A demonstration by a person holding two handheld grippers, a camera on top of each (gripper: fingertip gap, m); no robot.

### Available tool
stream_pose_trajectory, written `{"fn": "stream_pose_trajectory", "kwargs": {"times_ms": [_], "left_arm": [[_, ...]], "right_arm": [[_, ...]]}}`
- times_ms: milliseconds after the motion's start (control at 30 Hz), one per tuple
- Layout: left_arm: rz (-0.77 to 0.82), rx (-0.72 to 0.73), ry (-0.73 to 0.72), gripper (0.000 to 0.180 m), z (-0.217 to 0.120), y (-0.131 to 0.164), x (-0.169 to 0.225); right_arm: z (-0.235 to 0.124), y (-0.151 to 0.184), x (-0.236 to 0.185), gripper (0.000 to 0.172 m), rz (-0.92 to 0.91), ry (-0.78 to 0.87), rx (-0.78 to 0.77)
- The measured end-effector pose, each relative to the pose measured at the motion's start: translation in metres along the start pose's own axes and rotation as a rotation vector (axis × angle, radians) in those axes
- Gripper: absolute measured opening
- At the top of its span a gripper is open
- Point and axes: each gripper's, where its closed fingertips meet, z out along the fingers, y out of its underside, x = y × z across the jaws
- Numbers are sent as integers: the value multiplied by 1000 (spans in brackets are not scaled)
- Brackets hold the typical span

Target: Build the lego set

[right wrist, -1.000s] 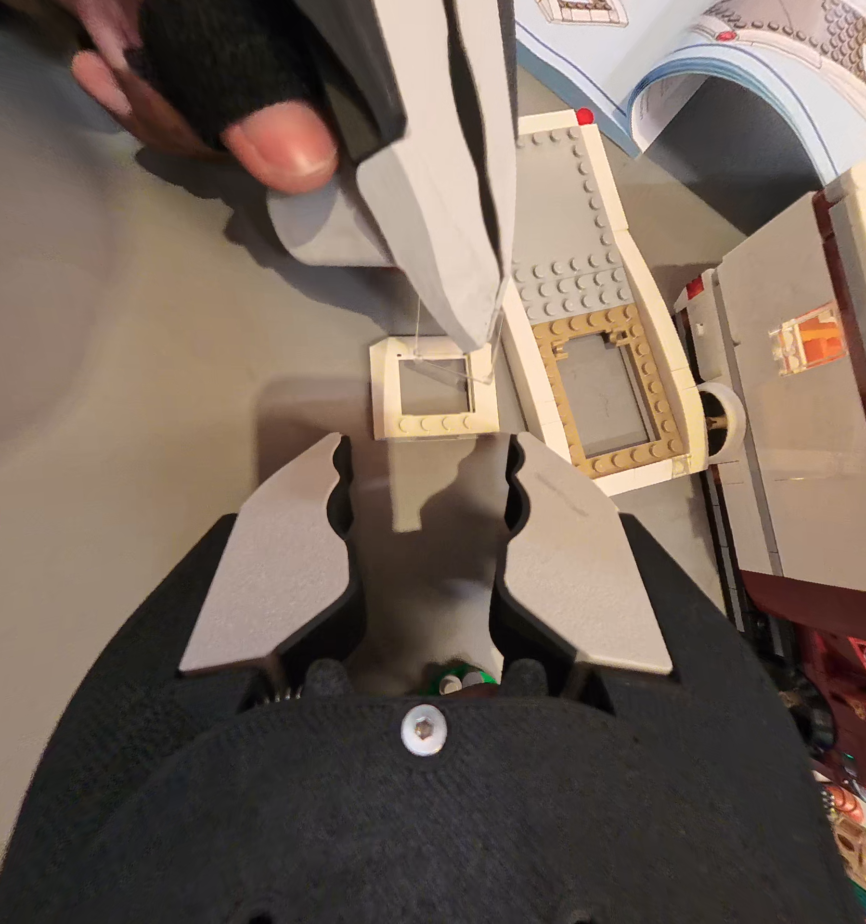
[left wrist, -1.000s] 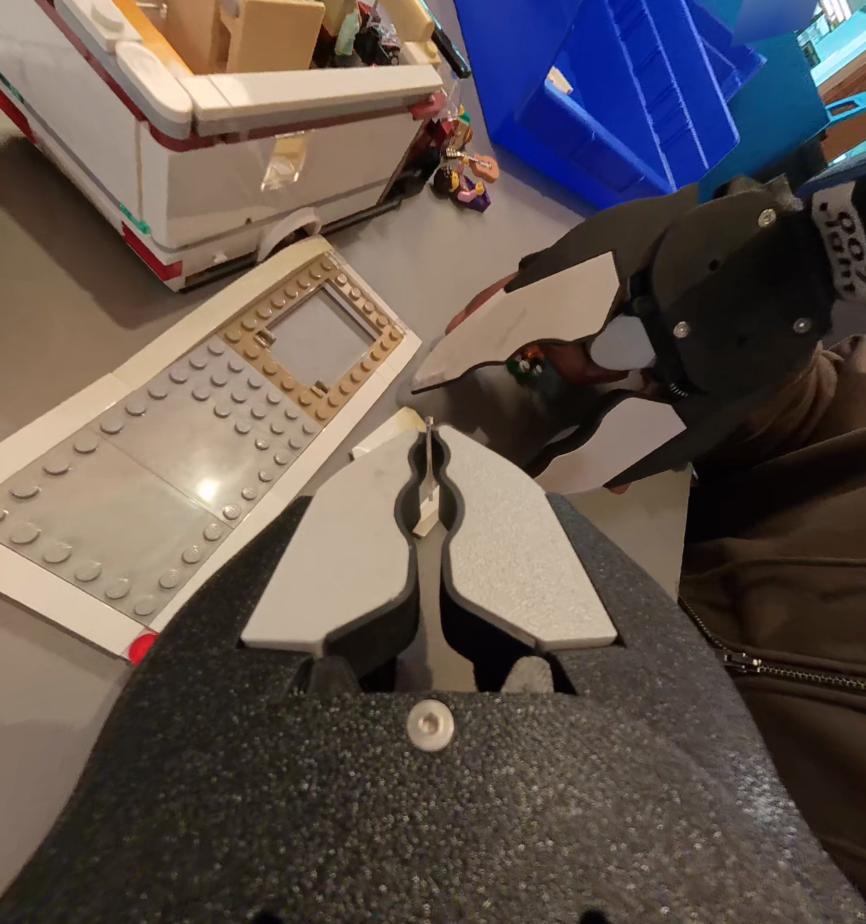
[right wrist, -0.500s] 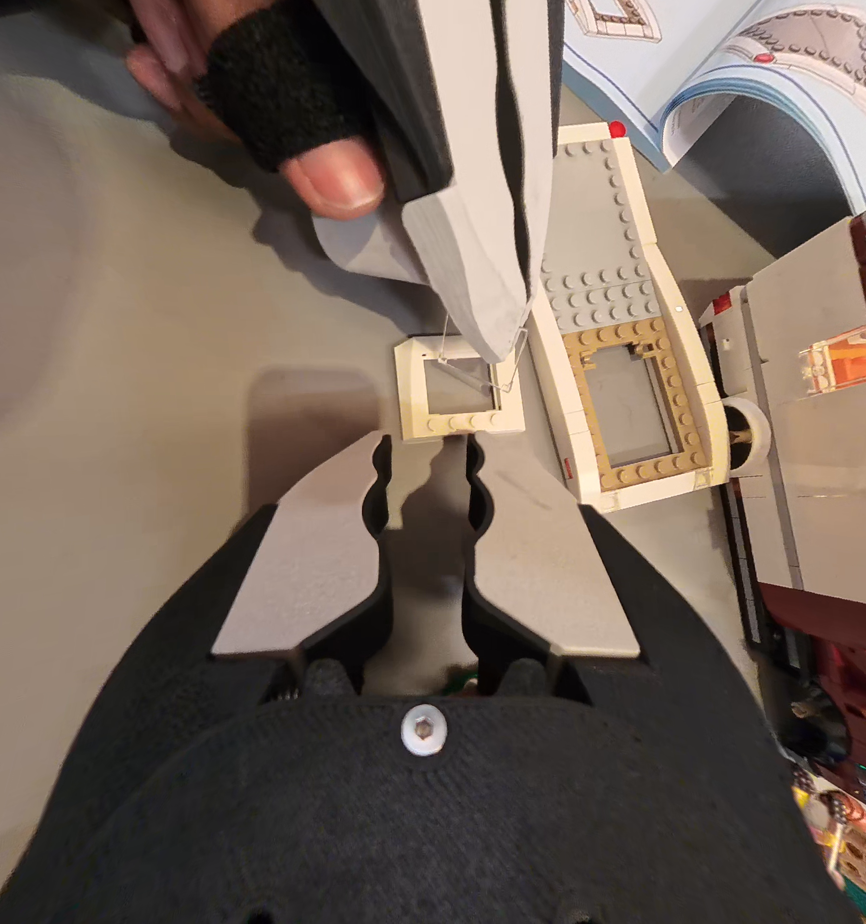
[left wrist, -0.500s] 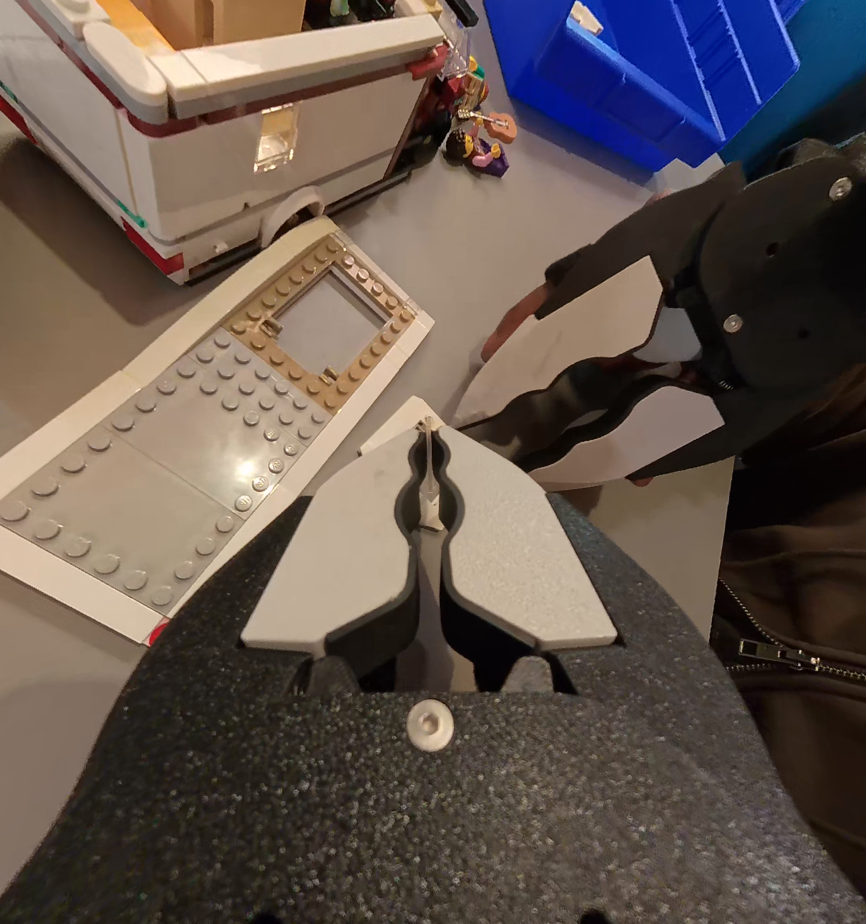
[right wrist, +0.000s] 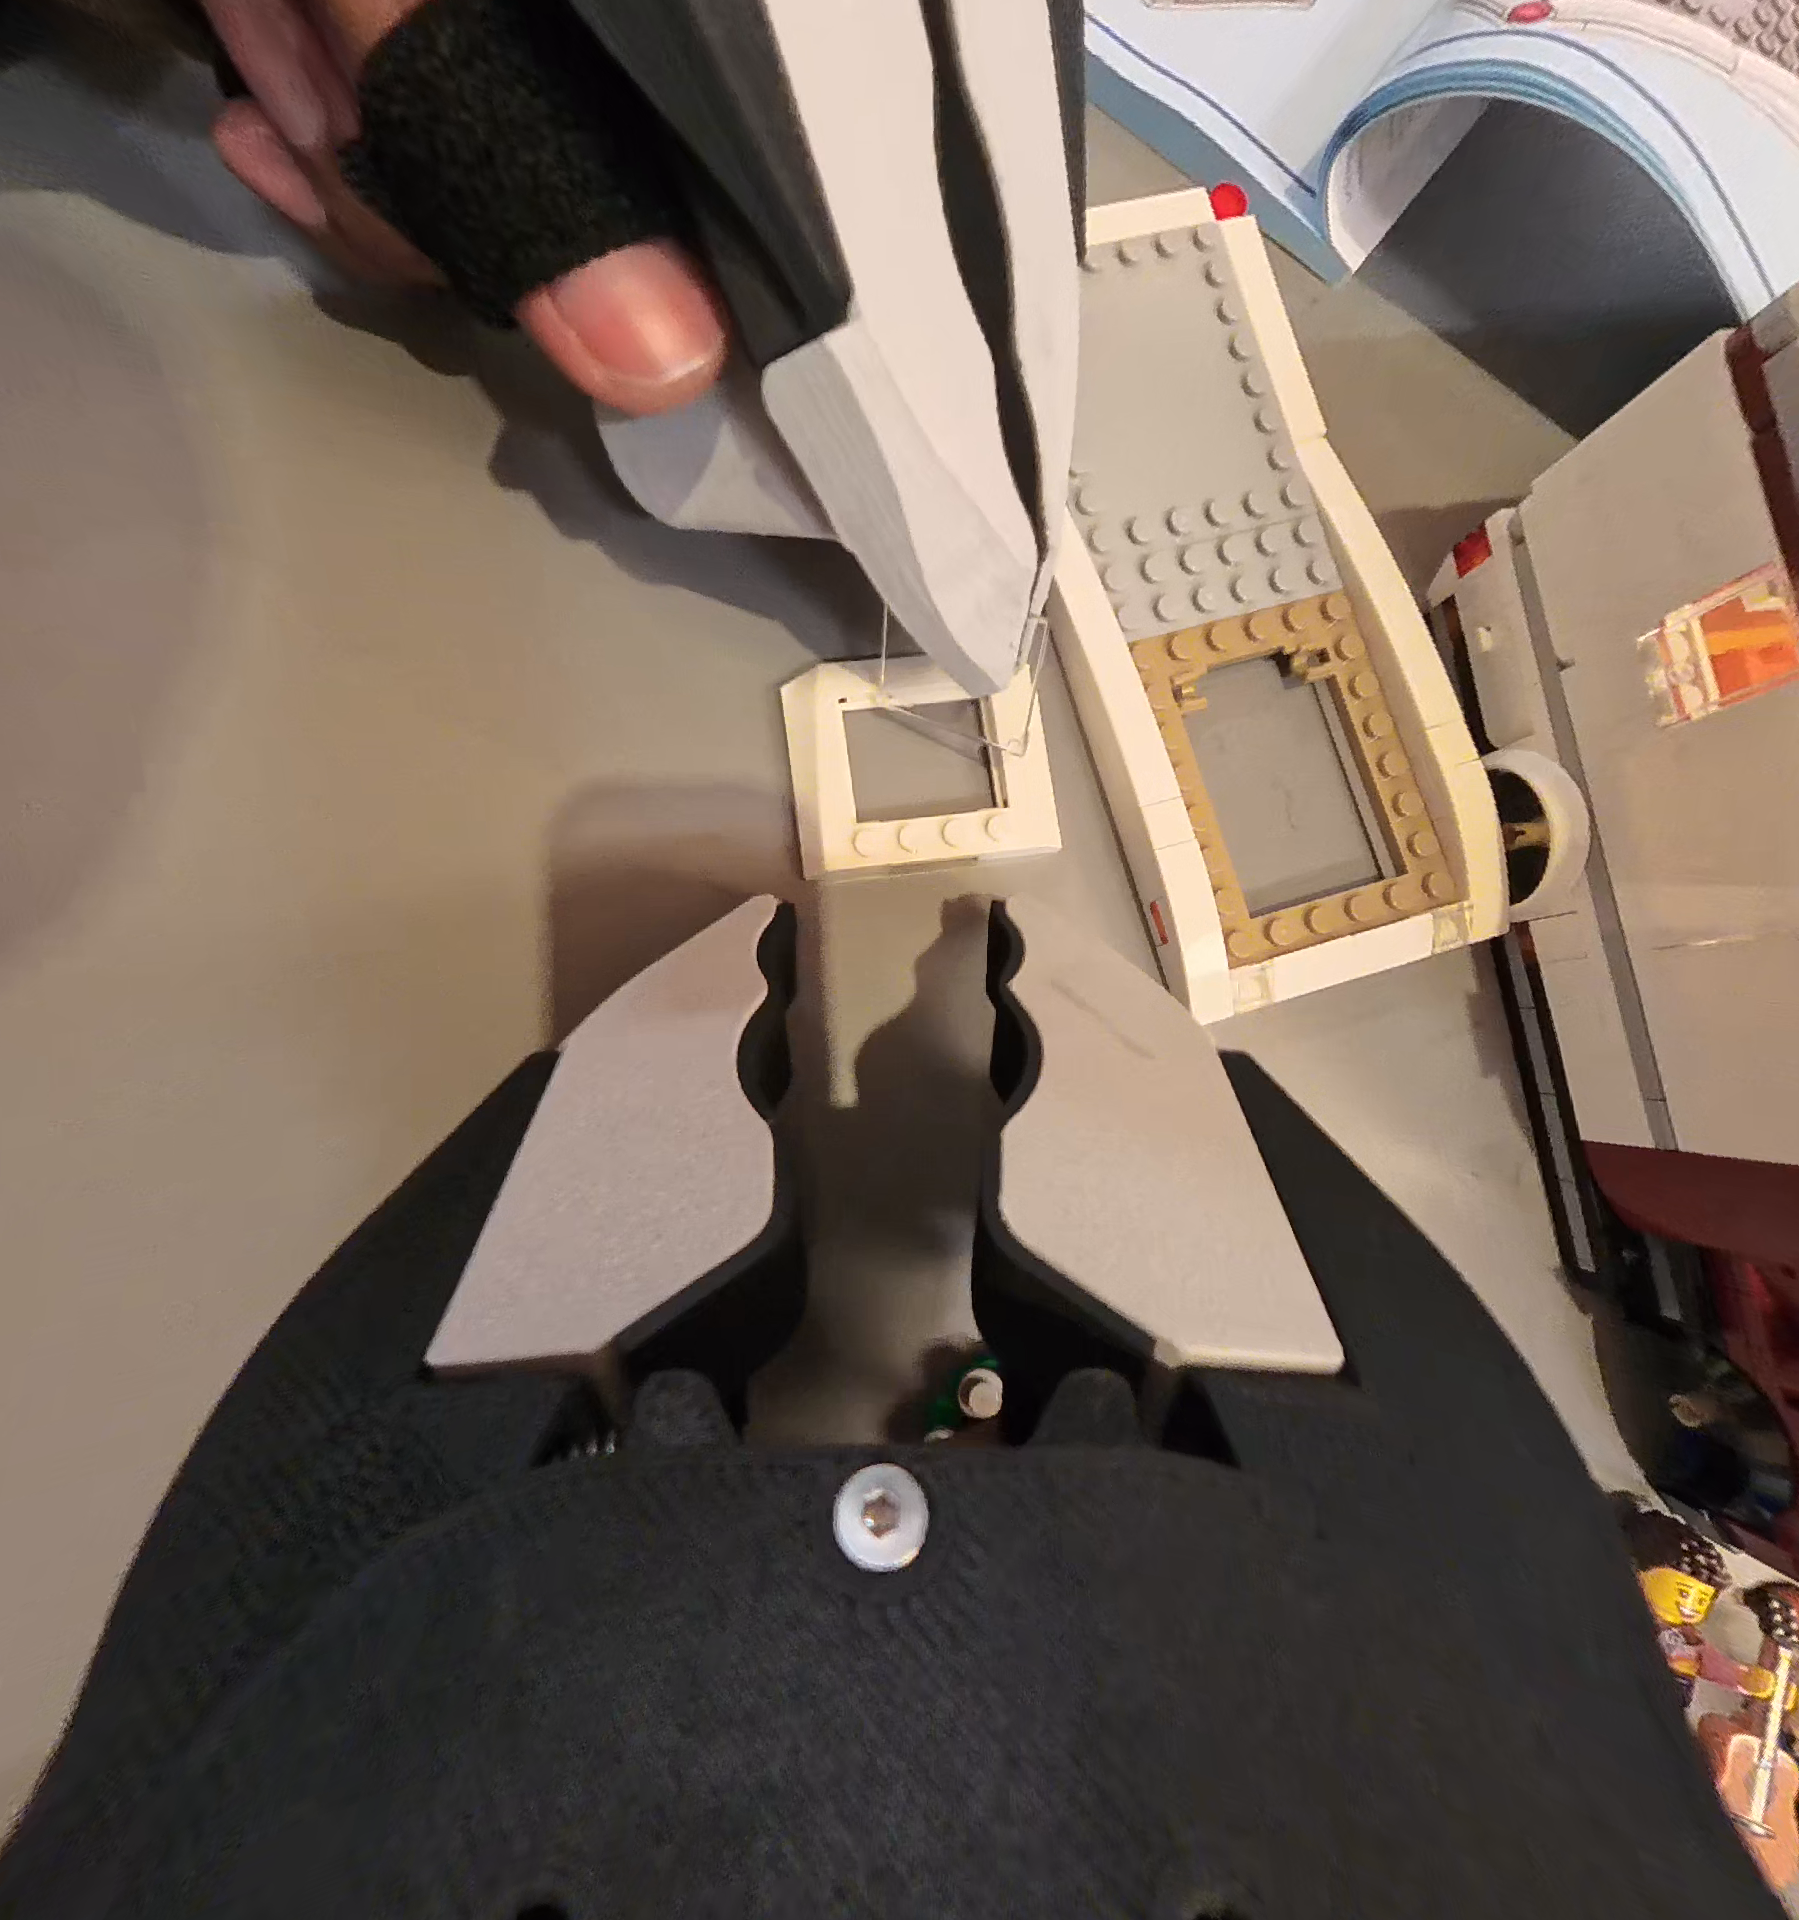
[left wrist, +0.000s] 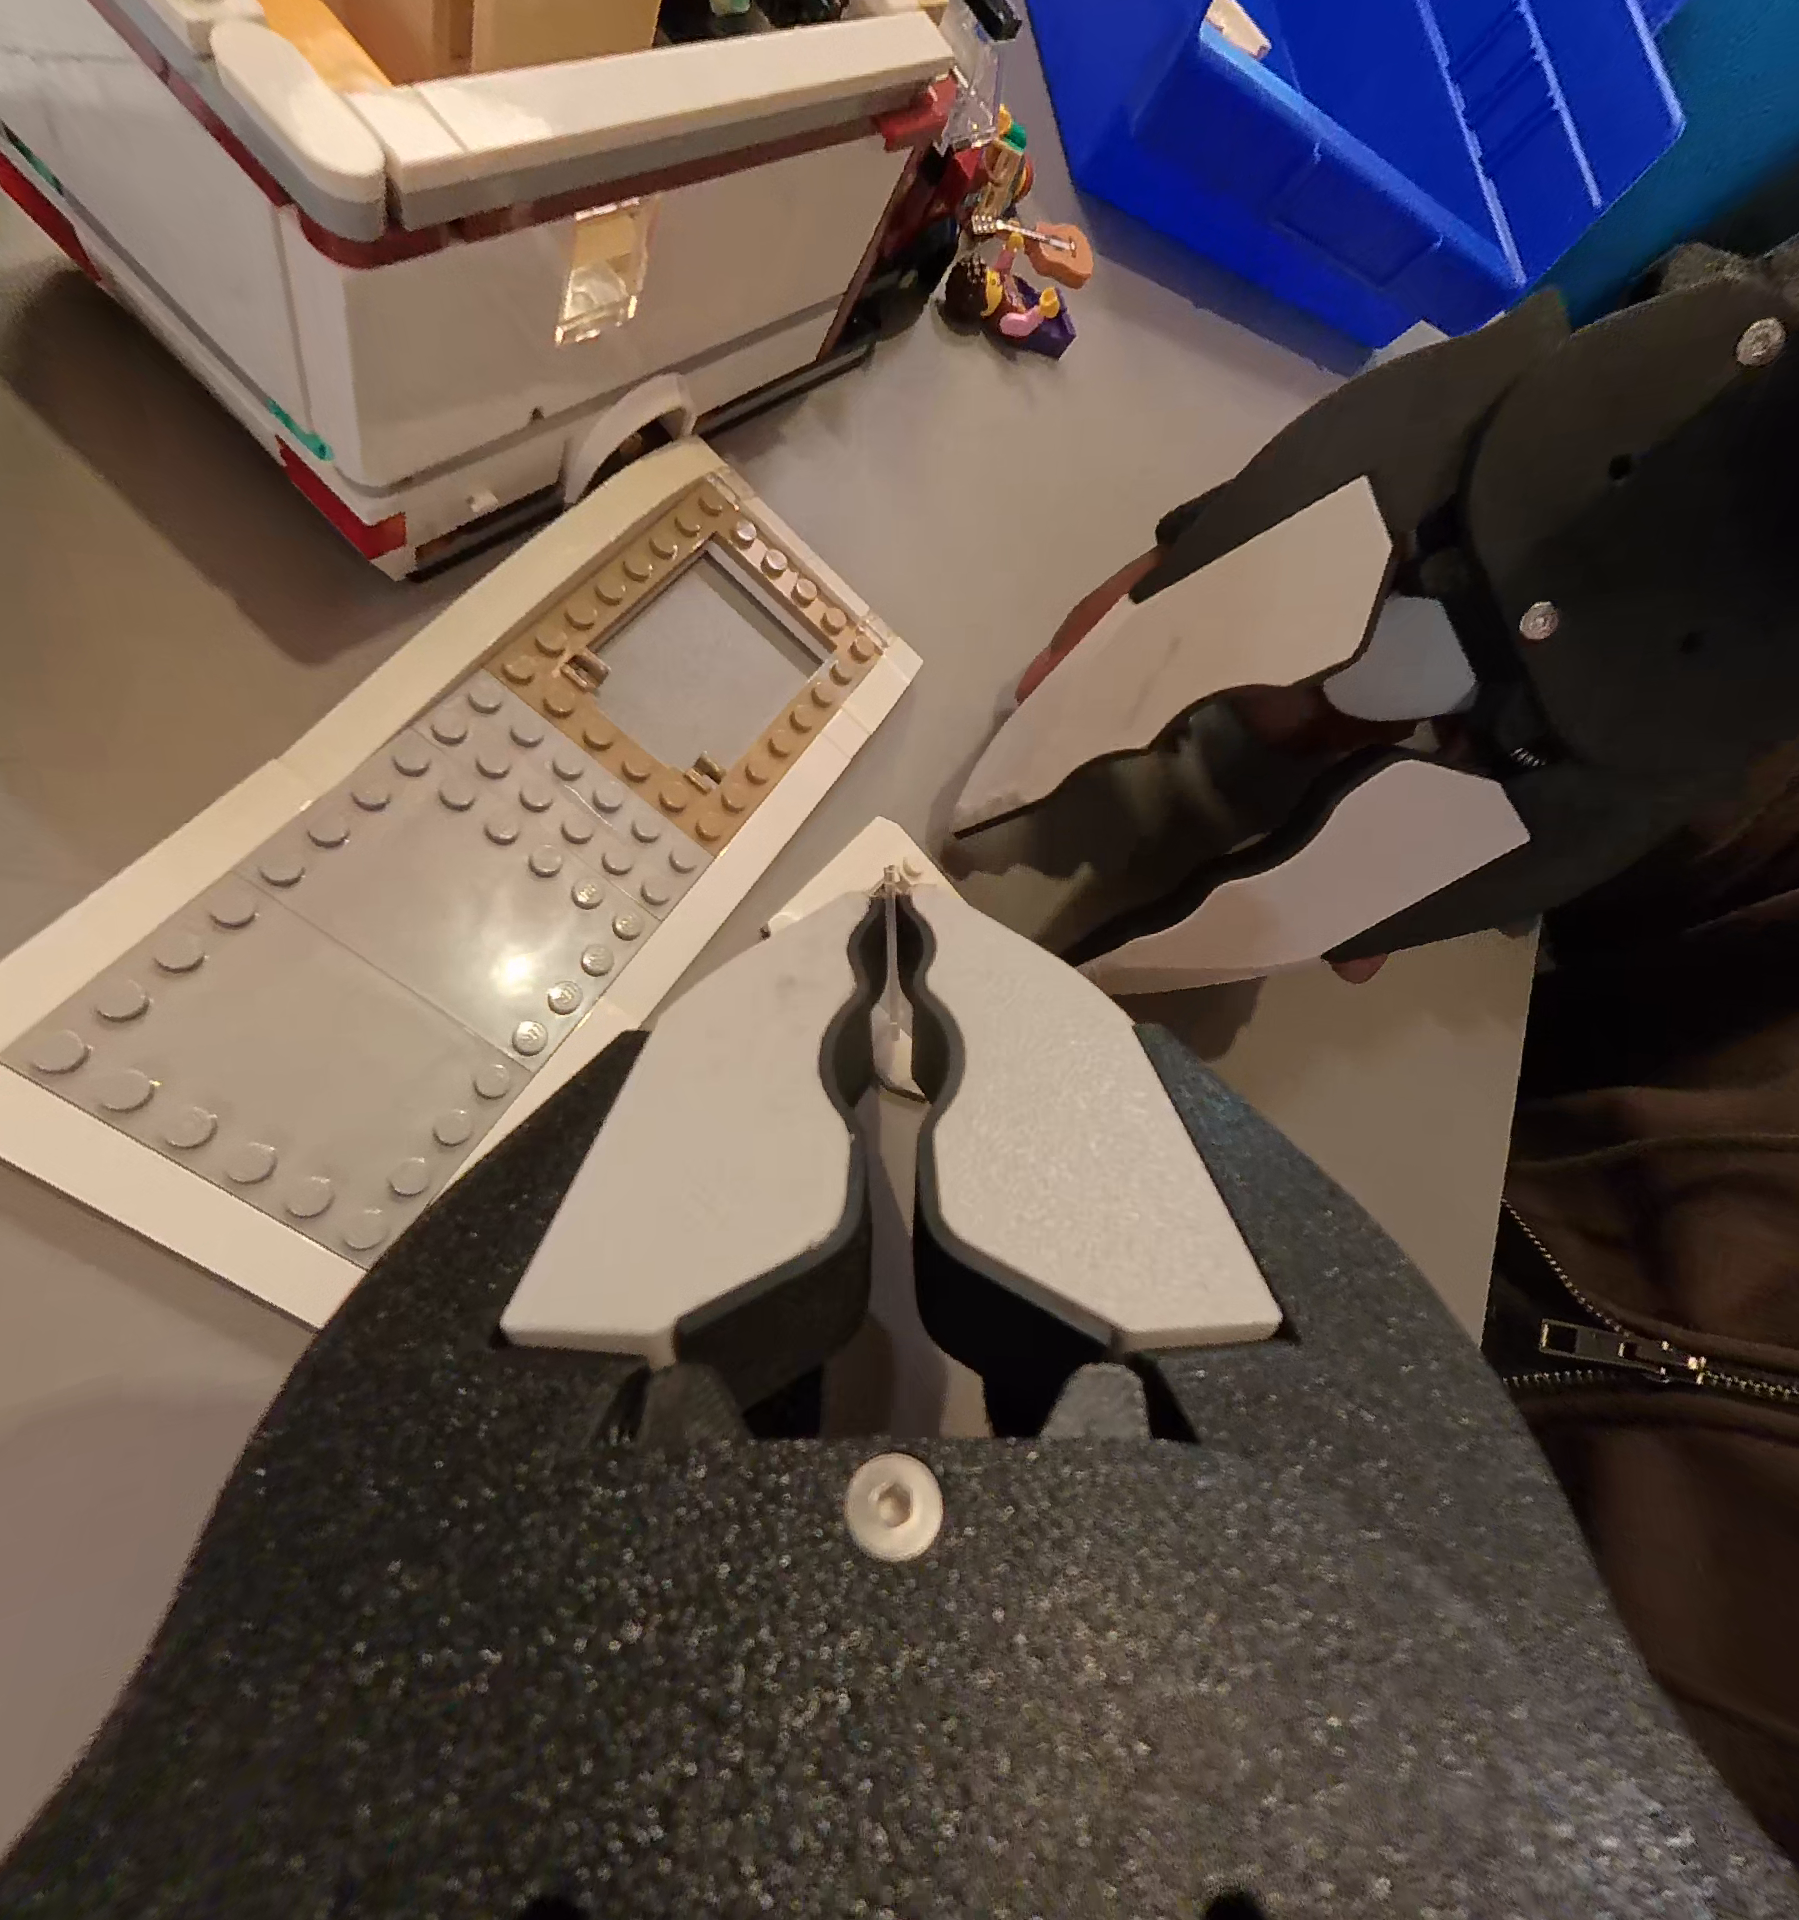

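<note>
Grey and matt, the table (right wrist: 251, 935) carries a scatter of toy brick parts, and a brown zipped jacket shows at its near right edge in the left wrist view. Nearest, the left gripper (left wrist: 893, 904) is seen with its jaws closed on a thin clear pane (left wrist: 891, 966), pinched edge-on between the pads; in the right wrist view the lower end of that pane (right wrist: 936, 717) hangs into a small white window frame (right wrist: 921, 774) lying flat on the table. The pane is judged light, stiff and slippery, and likely to scratch or snap if bent – its edges are best held, as now. The frame is judged light and rigid, easily skidded on the smooth surface, with its outer sides the natural hold.

The right gripper (right wrist: 884, 914) is held just short of the frame's studded near side – its jaws partly open, nothing between them, not touching.

Beyond the frame lies a white-edged grey studded roof panel (left wrist: 375, 914) with a tan-framed opening. Farther off a white brick camper van (left wrist: 521, 239) stands, with small figures (left wrist: 1009, 281), a blue bin (left wrist: 1342, 156) and an open booklet (right wrist: 1446, 114) toward the far edge.
</note>
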Motion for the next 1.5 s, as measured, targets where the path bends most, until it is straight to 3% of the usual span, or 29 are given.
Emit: {"fn": "stream_pose_trajectory", "kwargs": {"times_ms": [367,733,967,1167,1367,1500], "left_arm": [[14,-13,-14,2,1,2,1],[154,-116,-88,2,3,15,5],[264,-202,86,2,-3,42,35],[419,-291,210,2,-4,67,67],[398,-231,169,2,-8,63,65],[370,-145,180,2,-25,63,72]], "right_arm": [[1,0,4,43,39,-4,-3],[9,-12,-42,44,-23,-139,22],[-7,-5,-43,44,-67,-125,77],[-9,2,-70,49,-188,-169,78],[-6,-2,-81,42,-63,-110,50],[-12,-1,-105,42,-46,-162,57]]}}
